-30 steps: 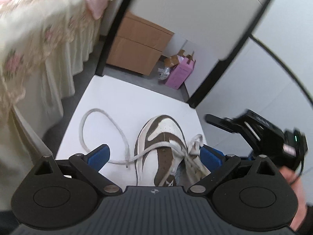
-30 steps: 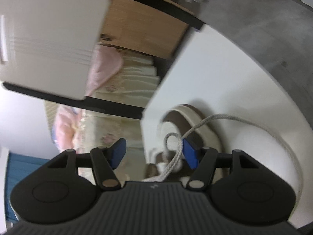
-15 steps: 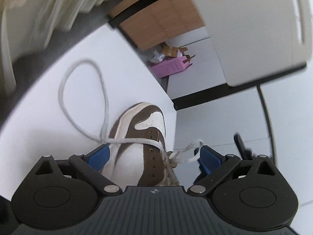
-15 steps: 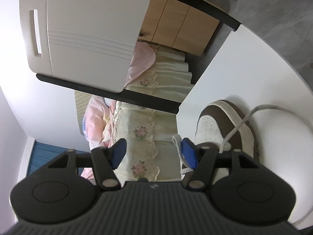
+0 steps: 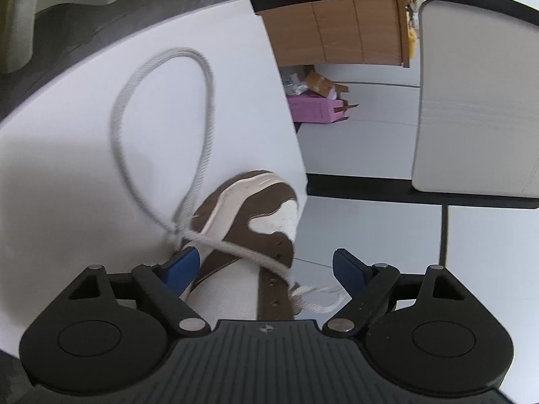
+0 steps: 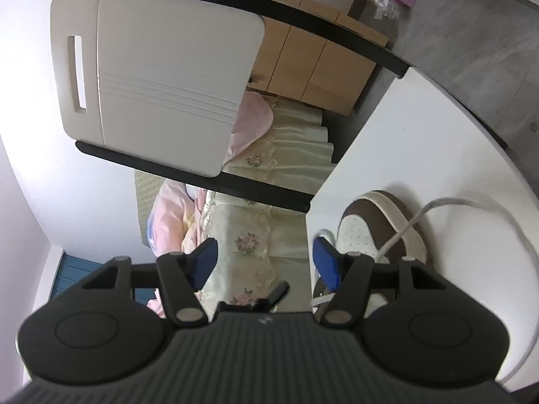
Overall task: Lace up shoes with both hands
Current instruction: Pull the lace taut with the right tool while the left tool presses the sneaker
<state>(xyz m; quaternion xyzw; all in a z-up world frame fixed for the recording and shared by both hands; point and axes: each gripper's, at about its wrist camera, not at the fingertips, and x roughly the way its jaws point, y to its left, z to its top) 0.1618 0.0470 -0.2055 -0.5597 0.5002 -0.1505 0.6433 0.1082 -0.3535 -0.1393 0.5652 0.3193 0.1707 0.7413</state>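
Observation:
A brown and white sneaker (image 5: pixel 249 235) lies on the white table (image 5: pixel 84 168), its toe near the table's edge. A white lace (image 5: pixel 202 111) makes a big loop on the table and crosses over the shoe toward a frayed end (image 5: pixel 320 299). My left gripper (image 5: pixel 266 266) is open, straddling the shoe just above it, holding nothing. In the right wrist view the sneaker (image 6: pixel 374 232) sits behind the right fingertip, with the lace (image 6: pixel 471 208) curving away right. My right gripper (image 6: pixel 264 262) is open and empty beside the shoe.
A bed with a cream floral skirt (image 6: pixel 269 235) and pink bedding stands past the table's edge. Wooden cabinets (image 5: pixel 337 27), a pink box (image 5: pixel 316 107) on the grey floor and a white panel (image 5: pixel 478 101) lie beyond.
Both views have rolled as the grippers turned. The left gripper has come closer over the shoe. The lace loop that hung by the right gripper's finger has dropped low behind it.

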